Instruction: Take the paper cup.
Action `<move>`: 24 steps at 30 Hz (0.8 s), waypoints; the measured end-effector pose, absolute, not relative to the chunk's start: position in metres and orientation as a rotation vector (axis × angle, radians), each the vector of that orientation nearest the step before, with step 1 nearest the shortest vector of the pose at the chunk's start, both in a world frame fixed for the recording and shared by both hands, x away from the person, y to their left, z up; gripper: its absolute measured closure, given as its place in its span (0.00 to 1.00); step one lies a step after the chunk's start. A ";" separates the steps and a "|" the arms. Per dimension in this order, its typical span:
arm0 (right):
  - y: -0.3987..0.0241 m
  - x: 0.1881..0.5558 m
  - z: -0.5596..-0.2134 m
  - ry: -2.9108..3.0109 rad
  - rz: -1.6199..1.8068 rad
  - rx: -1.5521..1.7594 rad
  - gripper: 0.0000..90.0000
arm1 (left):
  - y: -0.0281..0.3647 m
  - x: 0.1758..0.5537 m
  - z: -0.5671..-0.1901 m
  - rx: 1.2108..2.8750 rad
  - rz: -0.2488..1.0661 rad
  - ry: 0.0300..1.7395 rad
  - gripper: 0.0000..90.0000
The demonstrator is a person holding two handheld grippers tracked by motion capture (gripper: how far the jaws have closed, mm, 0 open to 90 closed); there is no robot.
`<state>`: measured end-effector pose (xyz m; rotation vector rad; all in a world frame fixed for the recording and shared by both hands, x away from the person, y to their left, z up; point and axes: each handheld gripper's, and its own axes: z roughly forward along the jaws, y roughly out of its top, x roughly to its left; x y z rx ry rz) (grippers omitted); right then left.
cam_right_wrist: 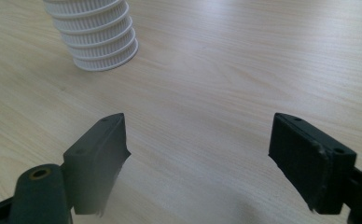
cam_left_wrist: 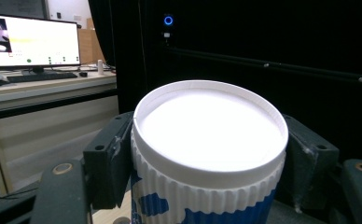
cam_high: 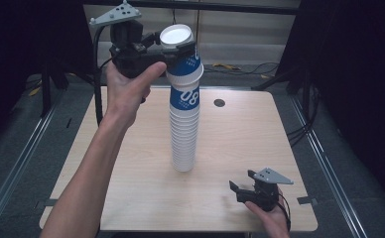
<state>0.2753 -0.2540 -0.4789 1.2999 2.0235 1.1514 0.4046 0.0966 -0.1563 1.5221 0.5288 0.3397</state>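
Atop the stack (cam_high: 184, 130), raised left gripper (cam_high: 176, 45) clamps, seemingly tilted, top cup (cam_high: 183, 49).

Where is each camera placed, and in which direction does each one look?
High view: above the person's side, looking forward and down at the table; forearms and both grippers show.
Left gripper view: rides the left gripper, looking along its fingers shut on the top cup.
Right gripper view: rides the right gripper, fingers open above the table.
Shared: the cup stack.

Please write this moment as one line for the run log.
left claw: shut on top cup | cup stack: upright on table | right claw: open, empty
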 end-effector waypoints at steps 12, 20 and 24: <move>-0.254 0.275 -0.479 2.024 1.154 1.300 0.21 | 0.106 0.396 -0.151 1.496 0.331 0.503 0.31; -0.254 0.275 -0.479 2.025 1.154 1.303 0.21 | 0.119 0.394 -0.154 1.492 0.340 0.524 0.31; -0.253 0.275 -0.479 2.022 1.156 1.307 0.21 | 0.129 0.395 -0.159 1.490 0.326 0.551 0.31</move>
